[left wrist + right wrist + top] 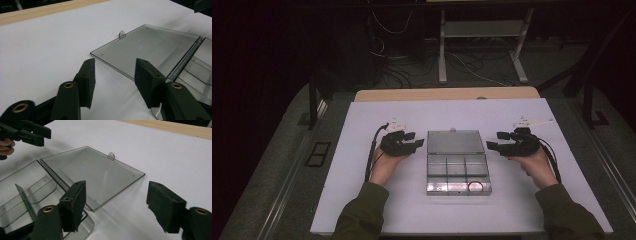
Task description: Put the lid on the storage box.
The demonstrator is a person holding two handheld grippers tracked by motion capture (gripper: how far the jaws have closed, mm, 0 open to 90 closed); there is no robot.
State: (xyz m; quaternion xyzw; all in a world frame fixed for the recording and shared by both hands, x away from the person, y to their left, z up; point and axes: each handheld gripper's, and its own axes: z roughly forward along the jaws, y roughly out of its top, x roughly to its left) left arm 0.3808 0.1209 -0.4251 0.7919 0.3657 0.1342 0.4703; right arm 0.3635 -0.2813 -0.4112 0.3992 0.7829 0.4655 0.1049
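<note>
Clear plastic compartment box [457, 172], lid [455, 141] flung flat open on the white table [362, 200]: likely light, stiff, slick, thin-walled. Best grip looks like the lid's side edges. It sits between the left gripper [416, 139] and right gripper [493, 140], each just beside a lid edge, jaws partly open, holding nothing.

Colours on the table
Clear smoky-grey compartment box [457, 167] with open lid [150, 47]; red ring [475, 186]; white table cover [362, 200]; light wood table edge [447, 94]; black grippers; olive-green sleeves [362, 212].
</note>
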